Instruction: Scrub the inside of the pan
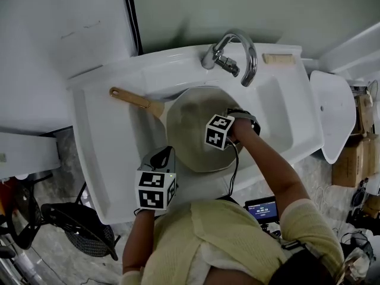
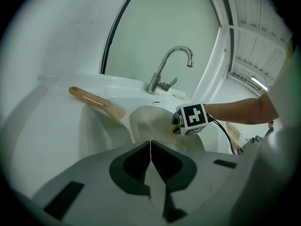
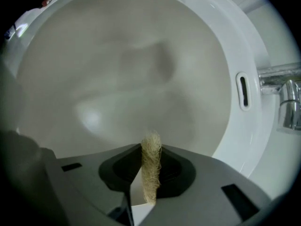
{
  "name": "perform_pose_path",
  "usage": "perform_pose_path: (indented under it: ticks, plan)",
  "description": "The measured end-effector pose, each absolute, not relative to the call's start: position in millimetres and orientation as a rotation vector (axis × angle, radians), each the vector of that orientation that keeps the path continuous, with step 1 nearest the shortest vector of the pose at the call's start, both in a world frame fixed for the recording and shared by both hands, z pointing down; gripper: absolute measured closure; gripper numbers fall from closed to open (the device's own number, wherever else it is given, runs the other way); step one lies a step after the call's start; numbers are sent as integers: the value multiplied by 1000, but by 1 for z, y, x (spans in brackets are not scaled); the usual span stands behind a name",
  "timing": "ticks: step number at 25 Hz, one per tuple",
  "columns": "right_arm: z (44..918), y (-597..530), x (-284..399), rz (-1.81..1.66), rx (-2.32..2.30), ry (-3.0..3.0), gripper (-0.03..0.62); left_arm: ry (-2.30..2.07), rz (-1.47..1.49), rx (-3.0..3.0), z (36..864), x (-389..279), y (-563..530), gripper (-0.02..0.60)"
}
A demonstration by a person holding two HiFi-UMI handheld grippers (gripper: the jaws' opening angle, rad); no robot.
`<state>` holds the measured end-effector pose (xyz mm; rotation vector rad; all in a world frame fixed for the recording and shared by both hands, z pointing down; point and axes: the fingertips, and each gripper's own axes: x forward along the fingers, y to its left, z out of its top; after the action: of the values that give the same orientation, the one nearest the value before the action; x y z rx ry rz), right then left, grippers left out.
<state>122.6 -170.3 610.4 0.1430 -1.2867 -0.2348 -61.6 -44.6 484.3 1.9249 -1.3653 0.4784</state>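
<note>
Right tongs [image 3: 150,149] are clenched on a pale fibrous scrubber [image 3: 151,173] and are held low over the inside of the pan [image 3: 122,69]. Left tongs [image 2: 150,145] are clenched on nothing, near the front rim of the sink [image 1: 101,159]. The pan lies in the sink basin, and its wooden handle [image 1: 133,100] leans up toward the left rim. Scrubbing seems to be under way; the inside looks pale and even, so how much is left cannot be judged. The pan holds nothing else, and no water comes from the faucet [image 1: 234,55].
</note>
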Motion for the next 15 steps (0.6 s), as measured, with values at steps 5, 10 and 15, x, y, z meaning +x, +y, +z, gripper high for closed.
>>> perform_pose_path:
  ticks: [5,10,15]
  plan:
    - [608,-193,110,-310,253,-1345,507,-1378,479,1909,485,-65,-44,525]
    - [602,-208,91,-414,315,-1425,507,-1415,473,1888,485,-71,-45,525]
    - [595,-221,69,-523,357,-1508,507,-1450,450,1866,483,-80,-47,525]
